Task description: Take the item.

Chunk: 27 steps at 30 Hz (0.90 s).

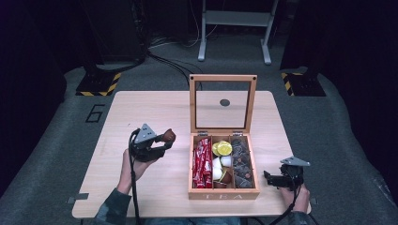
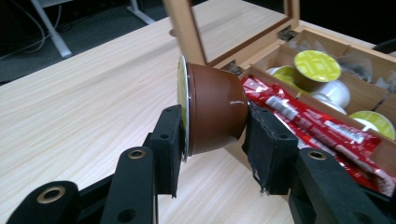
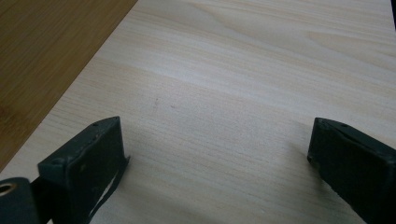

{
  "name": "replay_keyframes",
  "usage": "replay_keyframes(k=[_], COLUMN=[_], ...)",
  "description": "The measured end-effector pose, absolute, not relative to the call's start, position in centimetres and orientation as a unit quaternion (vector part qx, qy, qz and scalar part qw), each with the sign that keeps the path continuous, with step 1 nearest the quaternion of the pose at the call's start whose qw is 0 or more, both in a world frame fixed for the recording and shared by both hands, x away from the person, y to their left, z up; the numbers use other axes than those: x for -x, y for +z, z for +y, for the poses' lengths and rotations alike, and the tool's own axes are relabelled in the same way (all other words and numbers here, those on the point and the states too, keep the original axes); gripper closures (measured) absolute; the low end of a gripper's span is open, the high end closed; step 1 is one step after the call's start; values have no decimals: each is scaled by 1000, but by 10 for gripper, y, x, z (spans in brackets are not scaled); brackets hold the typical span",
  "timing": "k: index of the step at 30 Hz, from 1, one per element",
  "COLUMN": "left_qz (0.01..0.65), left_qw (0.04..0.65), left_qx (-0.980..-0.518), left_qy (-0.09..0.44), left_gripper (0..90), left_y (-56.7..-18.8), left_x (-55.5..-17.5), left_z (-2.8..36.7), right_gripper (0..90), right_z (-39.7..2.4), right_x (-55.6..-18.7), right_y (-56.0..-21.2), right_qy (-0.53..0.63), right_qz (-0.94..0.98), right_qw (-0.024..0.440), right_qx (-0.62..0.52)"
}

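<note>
We see the left gripper (image 1: 165,140) held above the bench (image 1: 141,112), left of the wooden box (image 1: 223,193), pointing toward it; its fingers (image 2: 170,147) pinch a brown capsule (image 2: 215,112) on its side, foil against one pad. The right gripper (image 1: 268,178) rests low beside the box's right wall, fingers (image 3: 88,158) spread over bare wood.

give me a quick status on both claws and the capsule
Left claw shut on brown foil-lidded coffee capsule, left of open wooden tea box. Right claw open, empty, over light wooden table. Nothing in the way.
</note>
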<state>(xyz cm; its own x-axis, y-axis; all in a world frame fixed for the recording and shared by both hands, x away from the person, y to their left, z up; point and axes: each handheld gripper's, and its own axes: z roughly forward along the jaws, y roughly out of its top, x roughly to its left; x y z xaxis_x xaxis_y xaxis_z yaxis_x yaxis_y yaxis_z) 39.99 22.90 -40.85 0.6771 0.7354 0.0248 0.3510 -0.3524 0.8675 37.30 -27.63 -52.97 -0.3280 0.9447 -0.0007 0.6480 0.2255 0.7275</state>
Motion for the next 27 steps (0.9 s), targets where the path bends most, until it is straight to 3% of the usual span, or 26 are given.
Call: replay_keyframes(k=[27], left_qz=[429], left_qw=[433], left_qx=[-761], left_qy=[222], left_gripper=[571], left_y=[-443], left_x=[-437], left_z=[275], right_gripper=[32], right_z=[-276], right_x=[-373], right_y=[-530], right_qy=[322], right_qz=[748], right_qw=[230], right_qx=[-533])
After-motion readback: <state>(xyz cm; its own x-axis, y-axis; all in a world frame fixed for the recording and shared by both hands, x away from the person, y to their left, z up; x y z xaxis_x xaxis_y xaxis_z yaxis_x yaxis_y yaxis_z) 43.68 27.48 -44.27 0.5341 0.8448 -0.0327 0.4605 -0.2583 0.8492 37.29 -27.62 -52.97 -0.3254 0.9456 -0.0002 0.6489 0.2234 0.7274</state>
